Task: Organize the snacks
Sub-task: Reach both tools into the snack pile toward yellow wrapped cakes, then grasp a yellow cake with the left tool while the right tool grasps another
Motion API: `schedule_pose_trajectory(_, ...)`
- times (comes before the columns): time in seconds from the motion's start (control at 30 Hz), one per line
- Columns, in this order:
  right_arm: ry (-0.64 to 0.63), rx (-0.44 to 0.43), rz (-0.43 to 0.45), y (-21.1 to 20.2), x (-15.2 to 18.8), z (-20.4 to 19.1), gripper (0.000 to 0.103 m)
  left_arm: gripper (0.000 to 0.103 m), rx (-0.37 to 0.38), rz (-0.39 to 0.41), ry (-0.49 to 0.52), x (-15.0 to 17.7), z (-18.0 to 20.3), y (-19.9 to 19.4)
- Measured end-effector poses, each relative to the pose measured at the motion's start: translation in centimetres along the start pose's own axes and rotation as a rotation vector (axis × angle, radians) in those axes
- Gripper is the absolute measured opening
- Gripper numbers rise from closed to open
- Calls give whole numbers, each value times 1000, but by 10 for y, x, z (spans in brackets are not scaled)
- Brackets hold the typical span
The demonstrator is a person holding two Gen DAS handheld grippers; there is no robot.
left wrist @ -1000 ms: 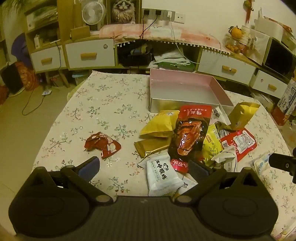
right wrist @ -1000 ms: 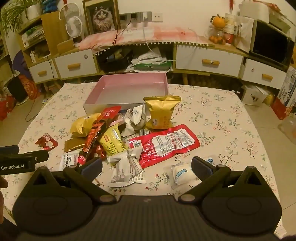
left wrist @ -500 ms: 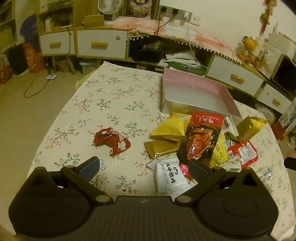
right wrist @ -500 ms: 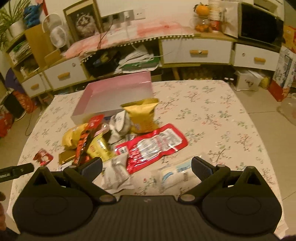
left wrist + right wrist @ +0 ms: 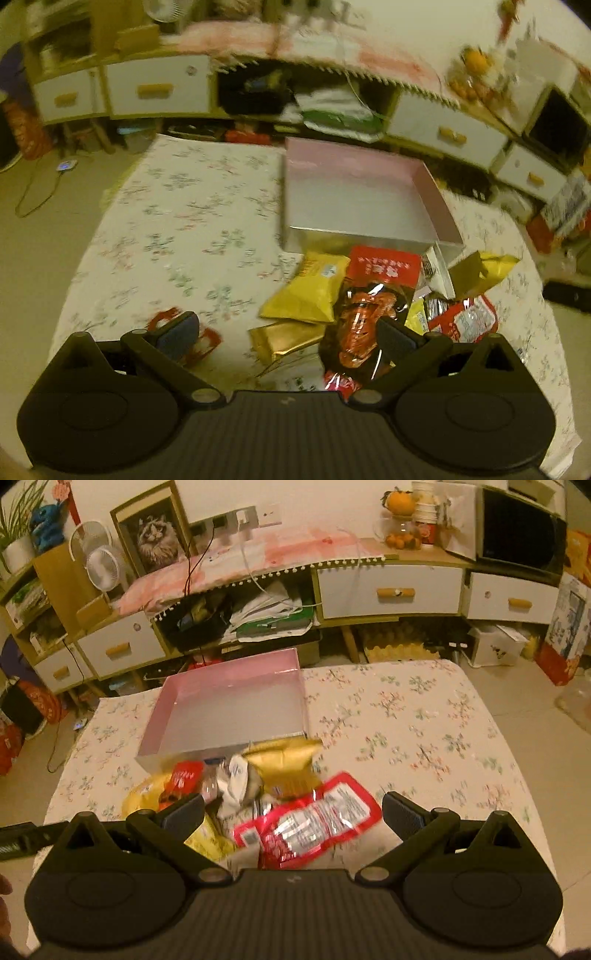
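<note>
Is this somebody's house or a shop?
Most likely somebody's home, probably a living room. There is a framed cat picture leaning on the wall, a small white fan on a cabinet with drawers, and a flowery tablecloth under a pile of snacks.

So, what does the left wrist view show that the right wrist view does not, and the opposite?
Only the left wrist view shows the small red crinkled snack wrapper lying apart from the pile, partly behind the left gripper, and the flat gold foil packet.

Only the right wrist view shows the framed cat picture and the white desk fan clearly, behind the right gripper.

Both show the empty pink rectangular box, the large red printed pouch, the floral tablecloth, and open jaws holding nothing.
</note>
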State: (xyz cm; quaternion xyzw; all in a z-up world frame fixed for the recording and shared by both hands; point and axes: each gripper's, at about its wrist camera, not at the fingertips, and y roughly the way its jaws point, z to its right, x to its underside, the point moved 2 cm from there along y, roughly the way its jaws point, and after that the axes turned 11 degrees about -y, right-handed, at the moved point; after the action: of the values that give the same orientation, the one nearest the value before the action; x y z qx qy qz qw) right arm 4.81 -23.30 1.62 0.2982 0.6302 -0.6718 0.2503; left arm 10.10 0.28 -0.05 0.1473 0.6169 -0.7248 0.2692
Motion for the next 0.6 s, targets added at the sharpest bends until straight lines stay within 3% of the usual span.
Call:
schedule_pose_trajectory(0.2, -88, 36, -15, 39, -11, -10, 100, 103, -5, -106, 62, -11, 8, 56)
schedule_pose_trajectory(0.33, -188, 85, -67, 65, -10, -19, 93, 103, 5, -135, 53, -19, 7, 78)
schedule_pose_trajectory(0.5, -237, 96, -72, 79, -22, -28, 87, 99, 40, -169, 5, -33, 2, 102)
schedule_pose_trajectory(0.6, -257, 96, -71, 87, -26, -32, 78, 94, 43, -203, 3, -32, 3, 115)
